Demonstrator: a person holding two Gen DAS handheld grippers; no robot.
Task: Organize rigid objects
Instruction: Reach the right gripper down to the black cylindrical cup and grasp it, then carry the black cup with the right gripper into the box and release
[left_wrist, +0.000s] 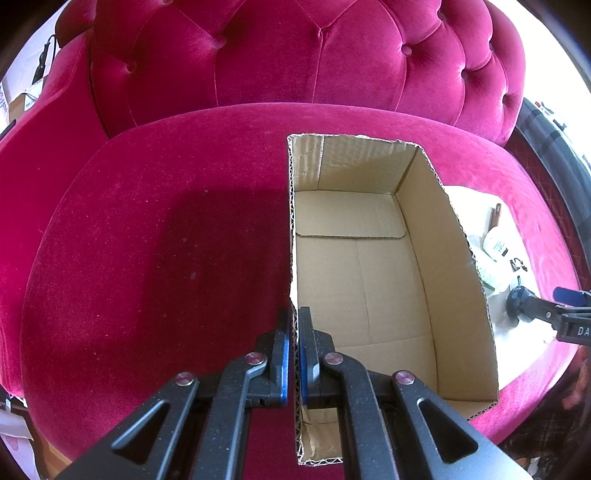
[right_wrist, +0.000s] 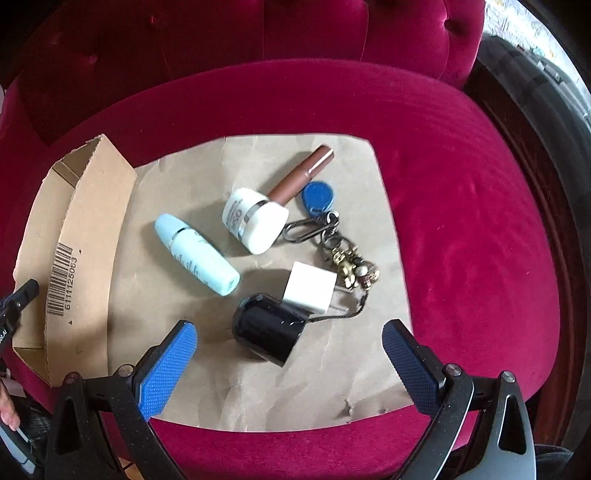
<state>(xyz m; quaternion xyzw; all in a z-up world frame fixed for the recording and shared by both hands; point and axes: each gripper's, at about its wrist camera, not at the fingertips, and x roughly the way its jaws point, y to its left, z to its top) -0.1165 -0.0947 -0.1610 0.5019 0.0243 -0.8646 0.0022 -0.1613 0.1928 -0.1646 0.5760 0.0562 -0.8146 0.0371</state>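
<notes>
An empty open cardboard box (left_wrist: 369, 280) sits on a crimson velvet seat; its outer wall with a barcode shows in the right wrist view (right_wrist: 85, 236). My left gripper (left_wrist: 294, 317) is shut on the box's left wall. My right gripper (right_wrist: 288, 336) is open, just above a black cap-like object (right_wrist: 267, 338) on brown paper (right_wrist: 184, 362). Behind it lie a white charger cube (right_wrist: 310, 290), a light blue bottle (right_wrist: 195, 254), a white jar (right_wrist: 255, 219), a brown lipstick tube (right_wrist: 301, 173) and a keyring with a blue tag (right_wrist: 317, 199).
The tufted sofa backrest (left_wrist: 295, 55) rises behind the seat. The right gripper also shows at the right edge of the left wrist view (left_wrist: 546, 310). A dark object stands past the seat's right side (right_wrist: 554, 110).
</notes>
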